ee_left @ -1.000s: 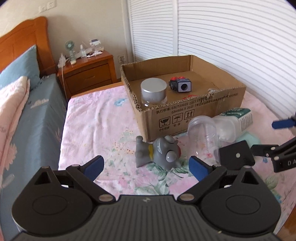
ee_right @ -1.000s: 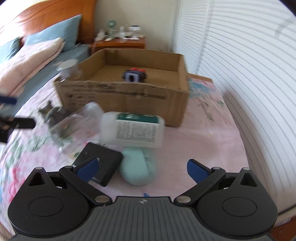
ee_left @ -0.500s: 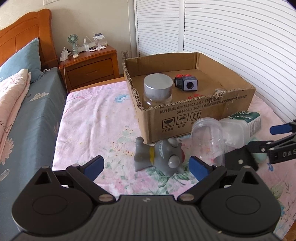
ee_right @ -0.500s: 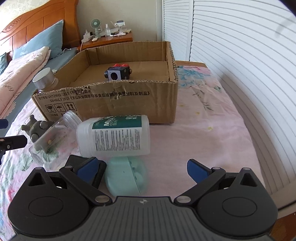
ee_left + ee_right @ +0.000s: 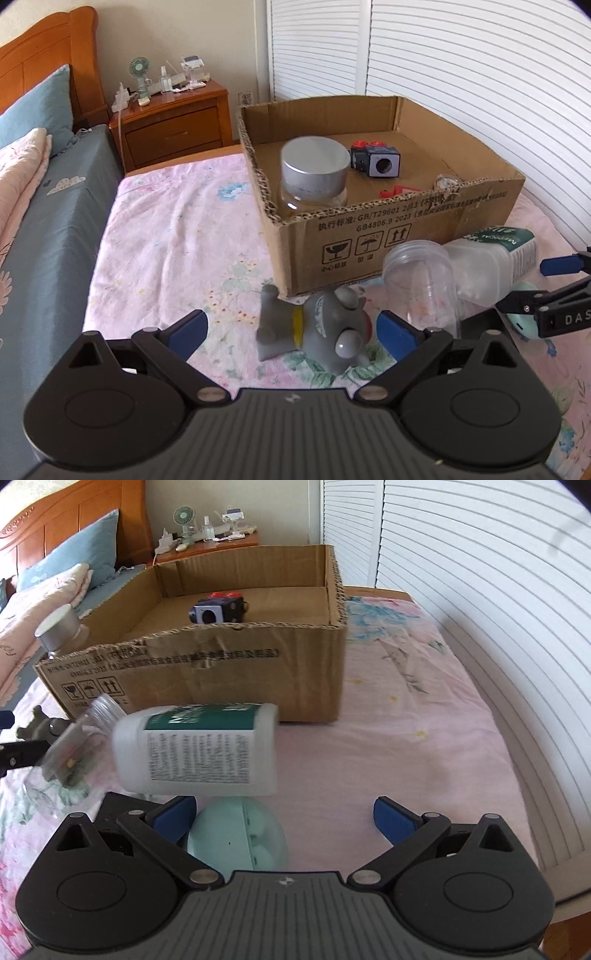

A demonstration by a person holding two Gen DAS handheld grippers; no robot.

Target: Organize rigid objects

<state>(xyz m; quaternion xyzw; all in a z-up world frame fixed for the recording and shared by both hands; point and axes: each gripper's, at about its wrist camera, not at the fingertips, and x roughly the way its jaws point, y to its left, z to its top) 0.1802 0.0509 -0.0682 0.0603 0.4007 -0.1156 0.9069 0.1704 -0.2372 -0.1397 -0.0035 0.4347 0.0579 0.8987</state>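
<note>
A cardboard box point(image 5: 413, 236) point(image 5: 207, 679) stands on the bed. It holds a silver-lidded jar point(image 5: 314, 171), a black cube toy point(image 5: 375, 160) point(image 5: 218, 609) and small red pieces point(image 5: 397, 191). A grey rubber toy point(image 5: 317, 328) lies between the fingers of my open left gripper point(image 5: 291, 332). A clear plastic jar point(image 5: 421, 284) point(image 5: 70, 746), a white bottle with a green label point(image 5: 487, 251) point(image 5: 199, 749), a mint round case point(image 5: 236, 838) and a black flat object point(image 5: 122, 805) lie by the box. My open right gripper point(image 5: 284, 818) hovers over the mint case, empty.
A wooden nightstand point(image 5: 173, 122) with a small fan and bottles stands behind the bed. Pillows point(image 5: 22, 155) lie at the far left. White louvred doors point(image 5: 461, 66) run along the right. The bed edge point(image 5: 517, 760) is on the right.
Both grippers moved forward and lower. The grey toy now lies between the left fingers, and the mint case sits under the right gripper. Both stayed open.
</note>
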